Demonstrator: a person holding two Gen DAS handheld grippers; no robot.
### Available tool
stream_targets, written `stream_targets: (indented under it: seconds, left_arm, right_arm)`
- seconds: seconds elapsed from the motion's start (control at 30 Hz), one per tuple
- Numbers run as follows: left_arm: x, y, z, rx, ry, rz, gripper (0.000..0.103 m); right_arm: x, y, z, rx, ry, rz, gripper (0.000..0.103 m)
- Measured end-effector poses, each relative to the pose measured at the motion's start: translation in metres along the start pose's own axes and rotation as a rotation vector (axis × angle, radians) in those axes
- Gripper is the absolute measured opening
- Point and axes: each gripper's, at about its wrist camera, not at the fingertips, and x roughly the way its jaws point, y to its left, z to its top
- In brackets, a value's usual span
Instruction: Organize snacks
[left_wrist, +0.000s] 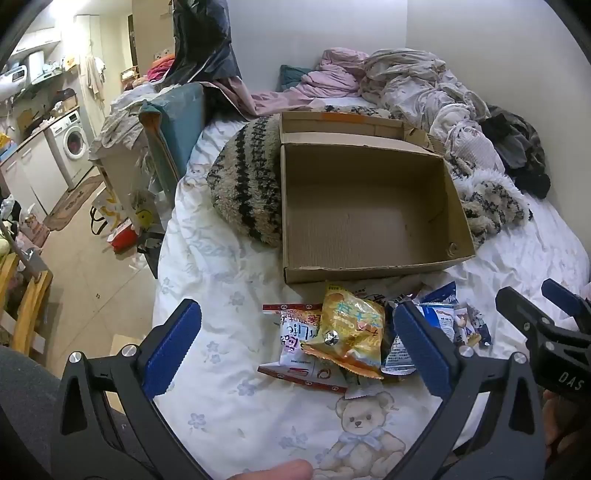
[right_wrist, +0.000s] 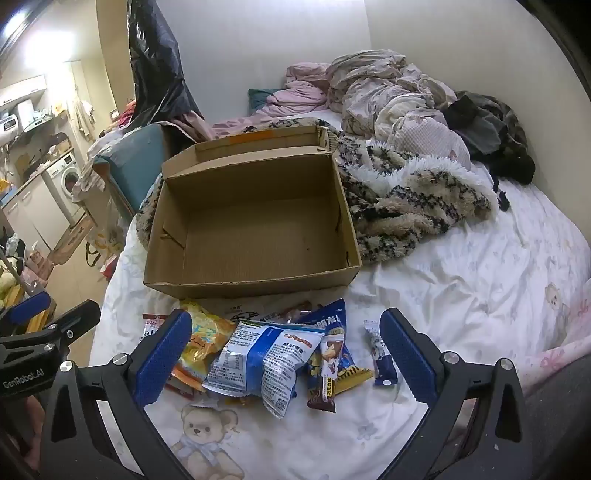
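An empty cardboard box (left_wrist: 369, 210) (right_wrist: 251, 218) lies open on the bed. In front of it is a pile of snack packets: a yellow bag (left_wrist: 351, 332) (right_wrist: 207, 336), a white and red packet (left_wrist: 295, 332), a blue and white bag (right_wrist: 262, 358), a brown bar (right_wrist: 327, 369) and a small blue packet (right_wrist: 380, 354). My left gripper (left_wrist: 295, 343) hangs open above the yellow bag, nothing between its pads. My right gripper (right_wrist: 284, 354) is open above the blue and white bag, touching nothing. Each gripper shows at the edge of the other's view.
A fluffy striped blanket (left_wrist: 247, 184) (right_wrist: 417, 206) lies behind and beside the box. Crumpled clothes and bedding (right_wrist: 399, 96) fill the far end of the bed. The bed sheet (right_wrist: 461, 280) has a bear print. To the left the floor (left_wrist: 92, 288) drops away, with a washing machine (left_wrist: 74, 144).
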Motion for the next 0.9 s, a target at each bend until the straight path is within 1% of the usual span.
stream_targets:
  seconds: [0.03,0.23,0.9]
  left_arm:
    - [-0.0001,-0.0004,-0.0001,0.001,0.000,0.000,0.103]
    - [-0.0002,0.0020,0.0003,-0.003,0.006,-0.007,0.103]
    - [0.0020,0.0001,0.0004,-0.002,0.007,0.002,0.103]
  right_arm:
    - [-0.0003,0.0004,-0.0001,0.002,-0.010,0.004,0.103]
    - [-0.0002,0.0017,-0.0004,-0.004,-0.006,0.004,0.103]
    - [-0.0022,0.0012,0.0017,-0.013,-0.009,0.001,0.103]
